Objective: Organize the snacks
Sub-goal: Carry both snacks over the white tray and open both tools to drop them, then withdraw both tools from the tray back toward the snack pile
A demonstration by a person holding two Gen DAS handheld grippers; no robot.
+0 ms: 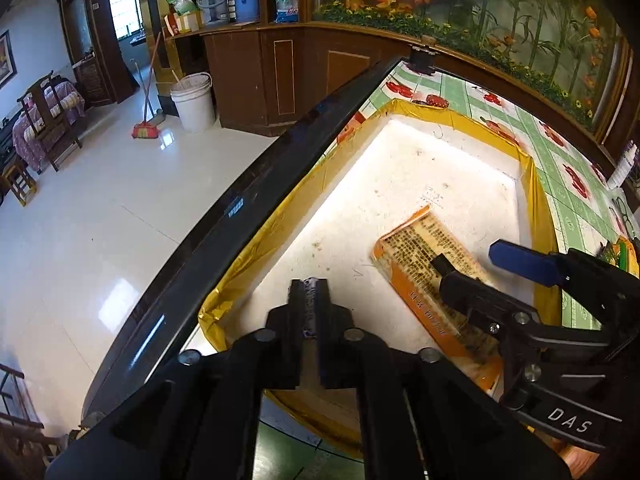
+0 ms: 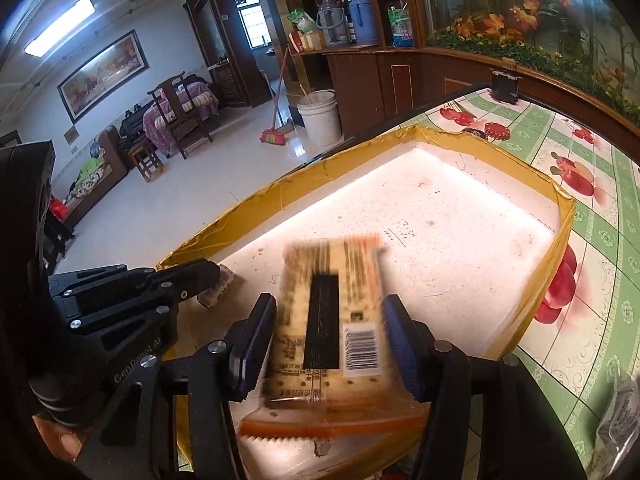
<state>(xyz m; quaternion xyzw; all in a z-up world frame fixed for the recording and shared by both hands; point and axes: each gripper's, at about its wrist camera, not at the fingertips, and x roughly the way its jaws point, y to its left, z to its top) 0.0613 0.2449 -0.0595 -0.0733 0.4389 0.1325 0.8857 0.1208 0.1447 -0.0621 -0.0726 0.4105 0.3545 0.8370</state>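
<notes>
**Cracker packet loose between open fingers, small item pinched at the tray edge**

The right hand-held gripper [image 2: 328, 340] stands wide open, its blue-padded fingers [image 2: 402, 344] either side of the orange-and-cream rectangular cracker packet [image 2: 332, 320] without clearly touching it. The packet lies in the white foam tray with yellow-taped rim [image 1: 400, 168], toward the 5 o'clock part of the tray in the left view. It looks blurred in the right view, so it may be moving; if it was just dropped it could skid or land askew.

The left hand-held gripper [image 1: 309, 300] is closed on a small pale wrapped snack [image 2: 218, 286] near the tray's 8 o'clock edge. The hold is on very little material, so the snack could slip out. The two grippers sit near each other and could knock together or nudge the packet. The tray lies at the edge of the green fruit-print table [image 2: 592, 240], so a push might shift it floorward.
</notes>
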